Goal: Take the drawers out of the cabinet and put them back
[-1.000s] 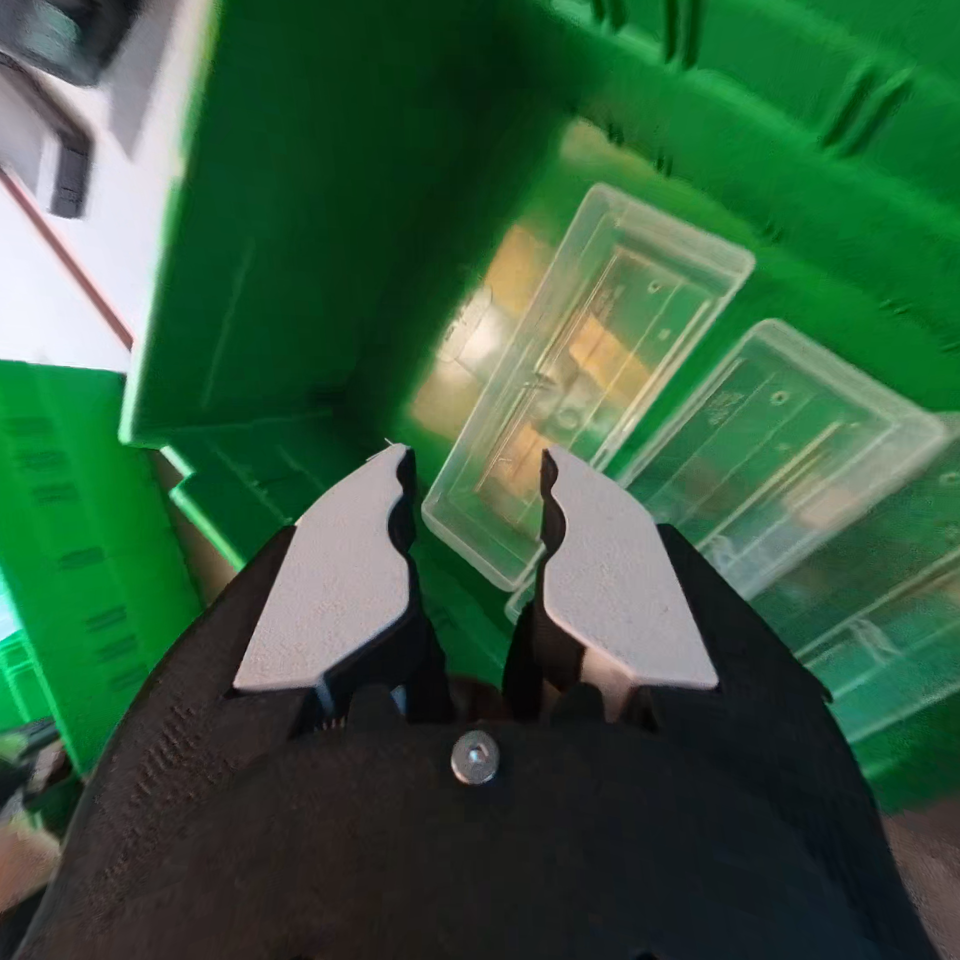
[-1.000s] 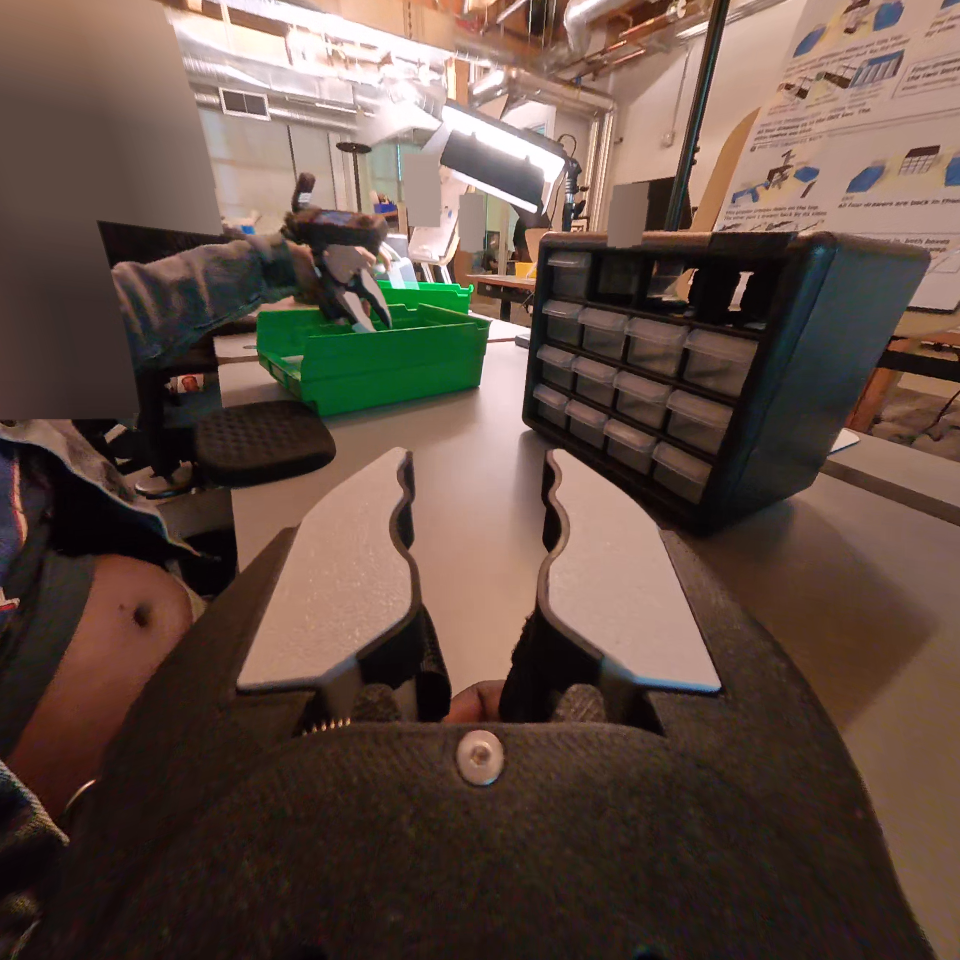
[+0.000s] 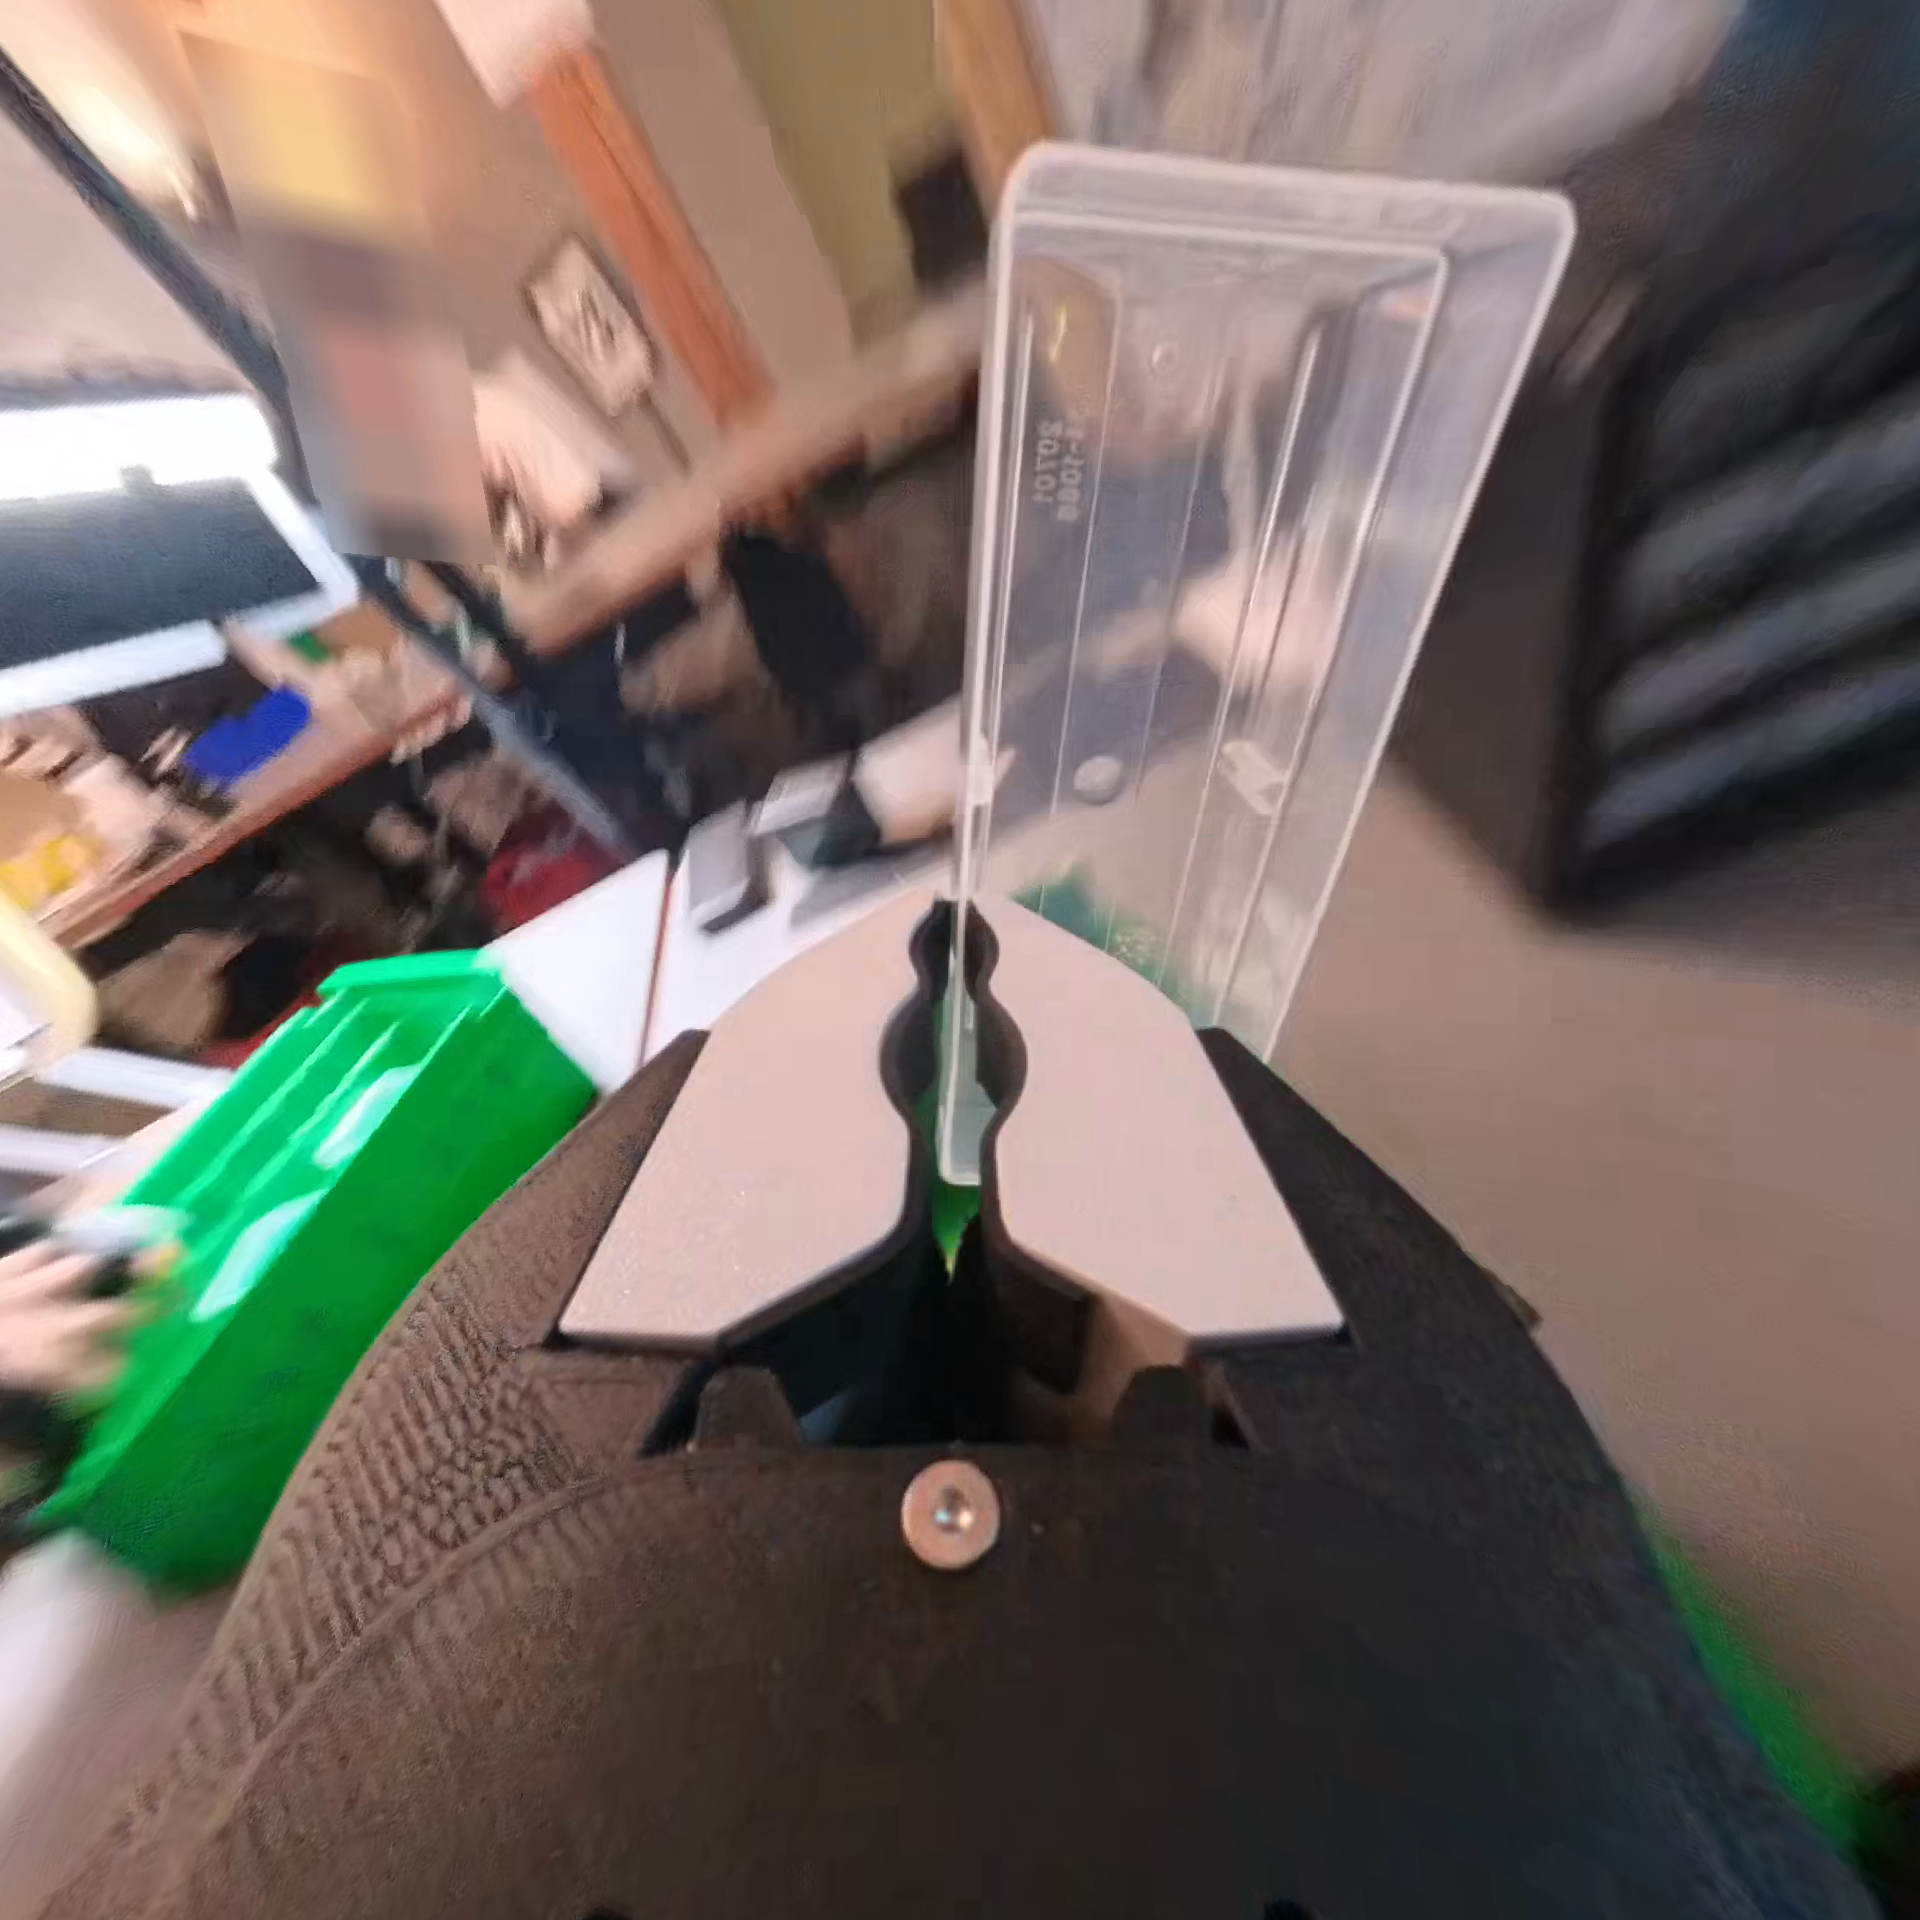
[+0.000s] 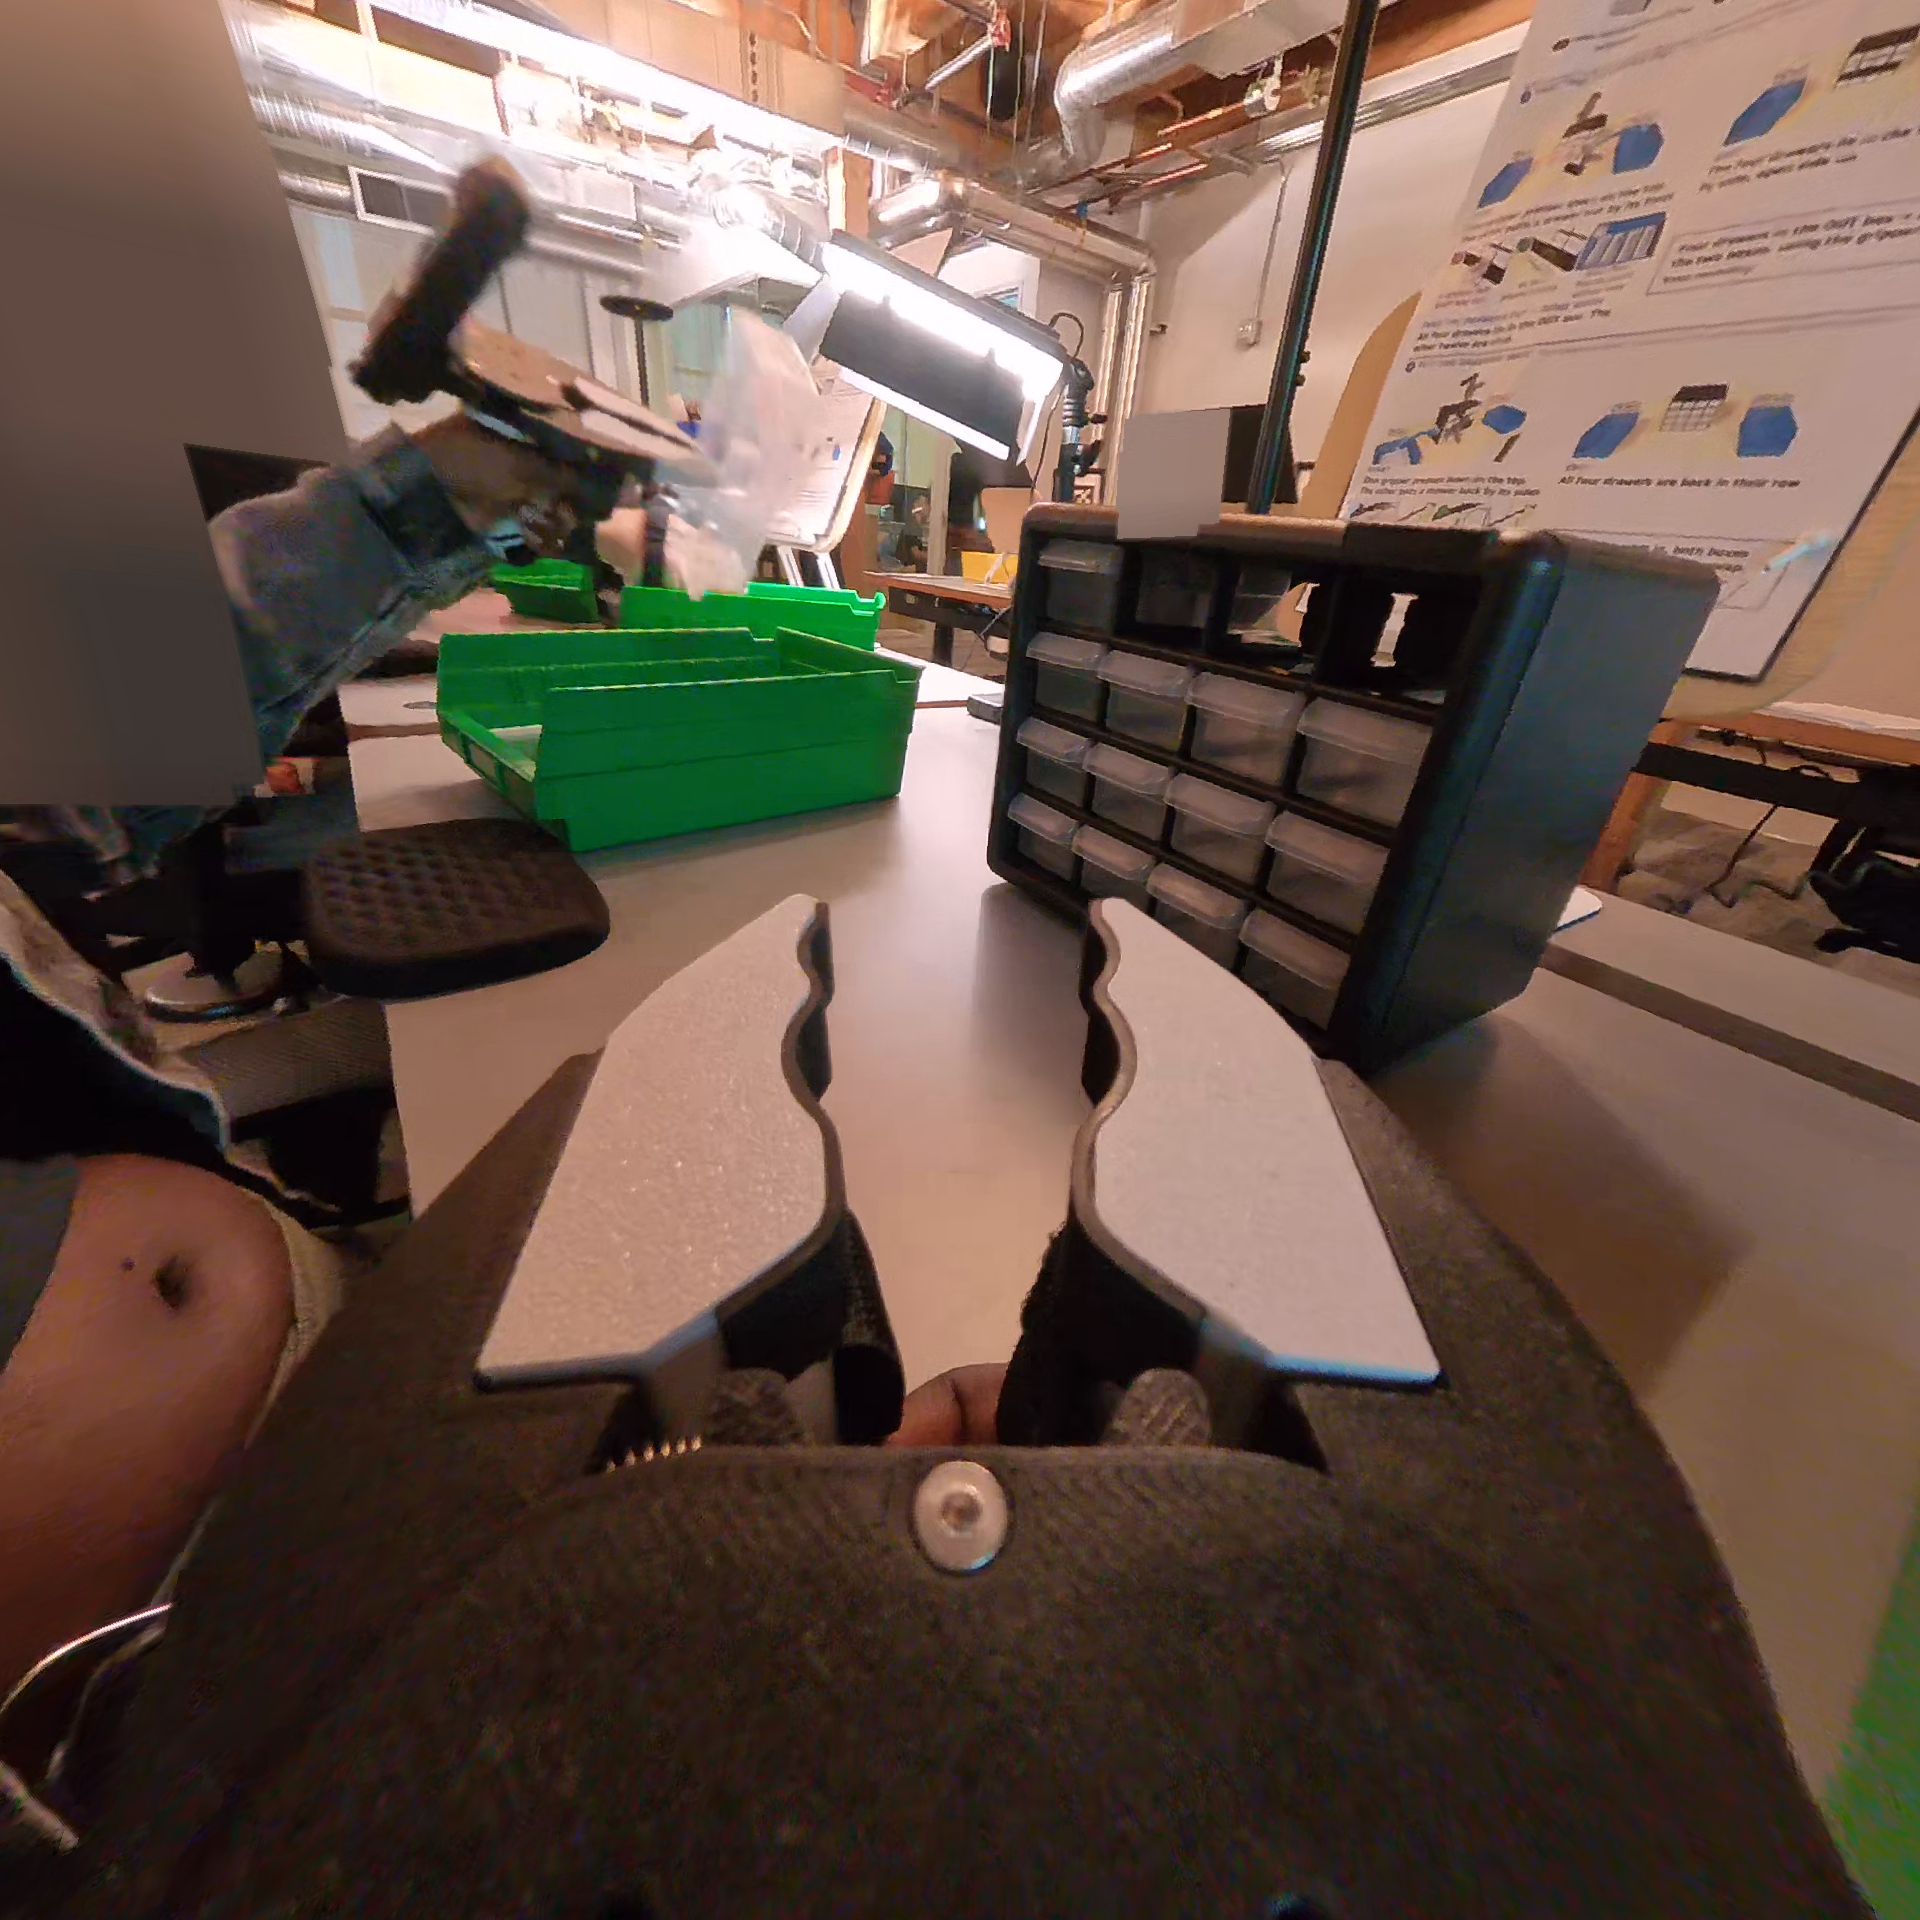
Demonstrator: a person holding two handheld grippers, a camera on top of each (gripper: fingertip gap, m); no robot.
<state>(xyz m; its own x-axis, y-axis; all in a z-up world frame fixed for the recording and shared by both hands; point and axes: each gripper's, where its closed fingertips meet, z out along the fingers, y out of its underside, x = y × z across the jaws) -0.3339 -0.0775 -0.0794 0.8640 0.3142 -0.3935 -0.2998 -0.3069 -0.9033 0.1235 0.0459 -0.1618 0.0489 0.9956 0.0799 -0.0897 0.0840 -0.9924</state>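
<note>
The left gripper [image 3: 958, 935] was clamped on the edge of a clear drawer [image 3: 1226, 582], held in the air above the green bin [image 4: 675, 727]. Farther right stood the cabinet [image 4: 1340, 769]. The right gripper [image 4: 956, 925] hovered over the table [image 4: 1662, 1195], fingers apart.

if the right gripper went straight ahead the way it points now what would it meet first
Probably nothing at once: the open right gripper points along bare grey tabletop, between the green plastic bin and the black drawer cabinet. Depth beyond is unclear.
</note>
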